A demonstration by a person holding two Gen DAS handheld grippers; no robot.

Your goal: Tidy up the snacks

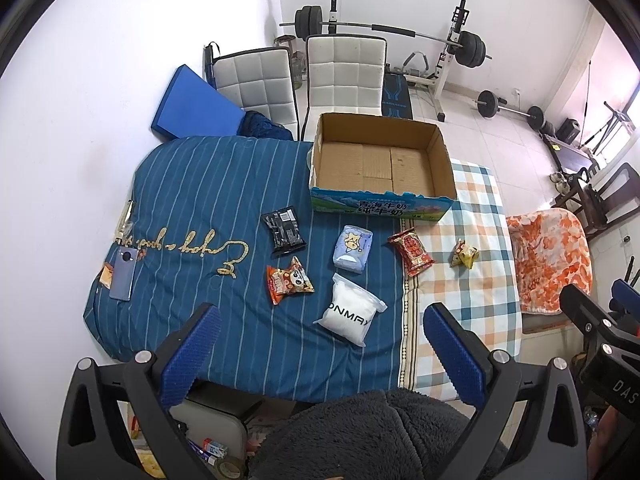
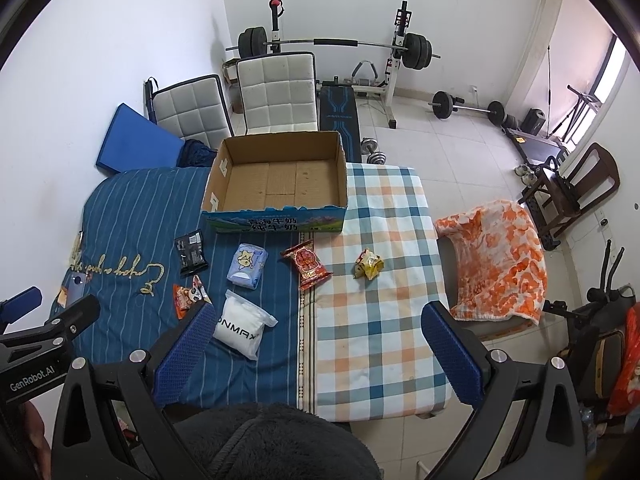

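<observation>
An open cardboard box [image 1: 382, 162] [image 2: 280, 178] with nothing in it stands at the far side of the cloth-covered table. Several snack packets lie in front of it: a black one [image 1: 283, 230] [image 2: 191, 253], a pale blue one [image 1: 352, 247] [image 2: 247, 266], a red one [image 1: 412, 251] [image 2: 307, 265], a yellow one [image 1: 464, 254] [image 2: 368, 264], an orange panda one [image 1: 289, 279] [image 2: 190, 295] and a white pouch [image 1: 351, 314] [image 2: 242, 326]. My left gripper [image 1: 322, 326] hangs open above the near edge. My right gripper [image 2: 318, 324] is open too, holding nothing.
A phone [image 1: 125, 268] lies at the table's left end. An orange floral blanket [image 2: 496, 256] covers a seat to the right. Two white chairs [image 2: 276, 92], a blue mat [image 1: 194, 104] and a barbell rack [image 2: 332, 46] stand behind the table. A dark fleece garment [image 1: 368, 436] lies below my grippers.
</observation>
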